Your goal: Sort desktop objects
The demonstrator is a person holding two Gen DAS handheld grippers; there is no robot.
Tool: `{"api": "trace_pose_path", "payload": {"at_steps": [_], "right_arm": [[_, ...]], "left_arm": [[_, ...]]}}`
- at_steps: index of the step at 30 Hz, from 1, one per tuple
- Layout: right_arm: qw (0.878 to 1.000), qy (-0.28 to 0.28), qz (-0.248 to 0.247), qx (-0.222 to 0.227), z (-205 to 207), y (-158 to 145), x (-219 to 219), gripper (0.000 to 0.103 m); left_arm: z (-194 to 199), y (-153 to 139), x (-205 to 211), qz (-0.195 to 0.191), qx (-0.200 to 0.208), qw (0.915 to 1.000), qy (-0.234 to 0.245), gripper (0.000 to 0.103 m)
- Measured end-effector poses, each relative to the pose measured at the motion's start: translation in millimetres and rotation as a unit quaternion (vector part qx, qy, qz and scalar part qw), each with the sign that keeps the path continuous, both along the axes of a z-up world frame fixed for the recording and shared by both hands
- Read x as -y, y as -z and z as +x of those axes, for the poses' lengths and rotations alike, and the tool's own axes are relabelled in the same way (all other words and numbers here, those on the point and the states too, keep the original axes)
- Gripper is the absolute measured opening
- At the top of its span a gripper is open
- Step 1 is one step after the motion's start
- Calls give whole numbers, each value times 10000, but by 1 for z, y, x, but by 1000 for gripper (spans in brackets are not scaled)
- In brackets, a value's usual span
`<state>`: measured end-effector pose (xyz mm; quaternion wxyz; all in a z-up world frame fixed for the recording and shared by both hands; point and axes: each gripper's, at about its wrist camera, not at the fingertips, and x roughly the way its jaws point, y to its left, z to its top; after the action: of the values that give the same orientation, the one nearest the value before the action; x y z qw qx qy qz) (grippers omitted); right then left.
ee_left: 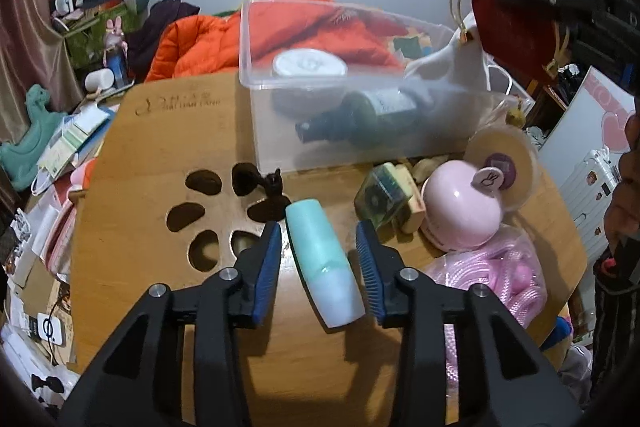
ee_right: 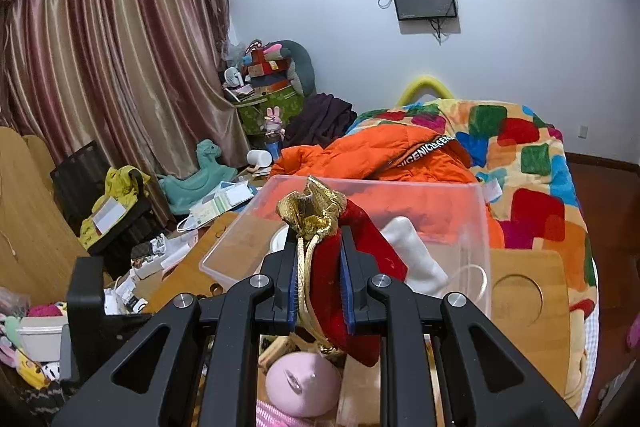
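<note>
Straddling a mint-and-white tube (ee_left: 325, 263) that lay on the wooden table (ee_left: 132, 163), the left gripper (ee_left: 318, 259) stood wide apart, its blue pads on either side of the tube and not yet touching it. Because the tube sat skewed between the jaws, a close from there could have pinched it off-centre and rolled or squirted it toward the cut-out holes (ee_left: 203, 182) nearby.

Further right, the clear plastic bin (ee_left: 256, 39) already held a dark bottle (ee_left: 360, 115) and a round white-lidded tin (ee_left: 309, 63). Beside it crowded a pink dome-shaped gadget (ee_left: 460, 211) and a bag of pink rope (ee_left: 500, 275), near enough for a widened jaw to nudge.

Above the bin's right end, the right gripper (ee_right: 320, 281) was clamped narrow on a red velvet pouch (ee_right: 340, 283) with a gold ruffled mouth. Its gold drawstring (ee_right: 307, 283) dangled loose; released too near the wall, the pouch might have draped over the rim or snagged there.
</note>
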<state>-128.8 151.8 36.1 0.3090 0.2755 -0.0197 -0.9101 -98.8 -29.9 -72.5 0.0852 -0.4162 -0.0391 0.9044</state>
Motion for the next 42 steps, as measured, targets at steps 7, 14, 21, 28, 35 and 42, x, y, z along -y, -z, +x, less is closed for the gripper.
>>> {"api": "trace_pose_path", "payload": {"at_steps": [7, 14, 21, 28, 35, 42], "right_arm": [[9999, -72, 38, 126, -16, 6, 13, 15], [9993, -205, -193, 246, -32, 0, 20, 15], [9984, -358, -254, 343, -40, 1, 35, 16], [9971, -518, 39, 558, -46, 24, 56, 16], [9953, -477, 366, 754, -53, 50, 68, 17], [9942, -418, 562, 813, -52, 61, 68, 18]], "left_arm": [[-5, 3, -3, -163, -12, 9998, -87, 37], [-5, 5, -4, -332, -156, 9992, -170, 23], [-4, -9, 17, 36, -261, 9989, -384, 23], [-5, -39, 38, 220, -580, 9960, -641, 17], [-17, -56, 37, 59, -735, 9957, -561, 16], [-6, -38, 45, 116, -391, 9980, -486, 17]]}}
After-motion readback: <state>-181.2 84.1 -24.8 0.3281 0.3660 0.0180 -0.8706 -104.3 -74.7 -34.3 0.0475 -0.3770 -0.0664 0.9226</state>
